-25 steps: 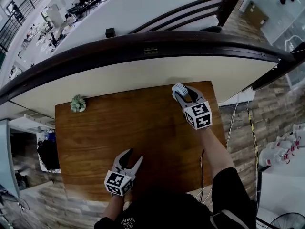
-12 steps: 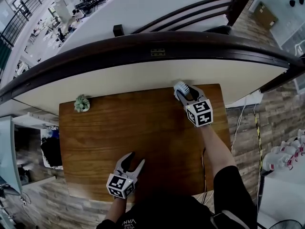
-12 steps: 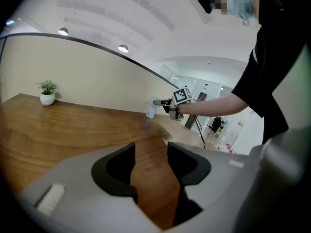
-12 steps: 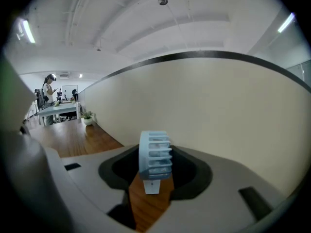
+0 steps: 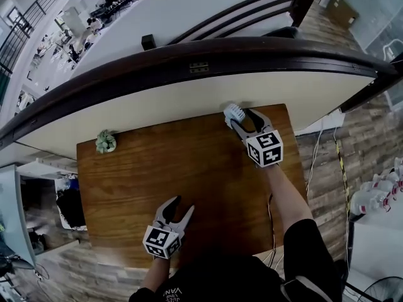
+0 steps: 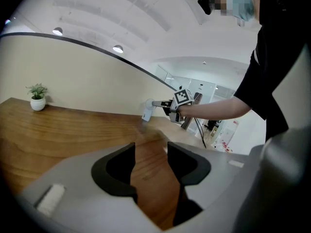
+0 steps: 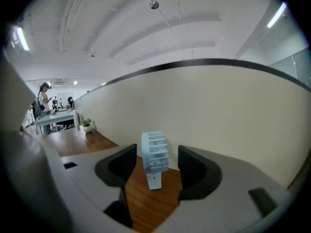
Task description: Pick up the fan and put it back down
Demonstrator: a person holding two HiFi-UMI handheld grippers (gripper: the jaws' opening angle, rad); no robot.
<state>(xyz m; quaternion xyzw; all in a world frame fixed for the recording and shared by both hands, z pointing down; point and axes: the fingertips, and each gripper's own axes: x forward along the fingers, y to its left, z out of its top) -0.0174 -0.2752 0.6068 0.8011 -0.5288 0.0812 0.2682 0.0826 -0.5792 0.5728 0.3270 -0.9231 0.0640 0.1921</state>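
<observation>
A small white fan (image 7: 154, 159) stands upright on the wooden table (image 5: 176, 162) at its far right corner, close to the curved cream wall. My right gripper (image 5: 242, 119) reaches around it. Its jaws have just been opening, and the fan (image 5: 235, 113) stands between them with a gap on each side, untouched by the pads. My left gripper (image 5: 181, 206) rests open and empty near the table's front edge; in its own view the left gripper (image 6: 151, 149) has only bare wood between its jaws, and the fan (image 6: 147, 111) shows far off.
A small potted plant (image 5: 105, 141) sits at the table's far left corner. The curved wall (image 5: 189, 99) with a dark rail runs along the table's far edge. Cables hang at the table's right side (image 5: 269, 206).
The right gripper's jaws have spread apart around the fan, which now stands free on the table. The left gripper has stayed where it was.
</observation>
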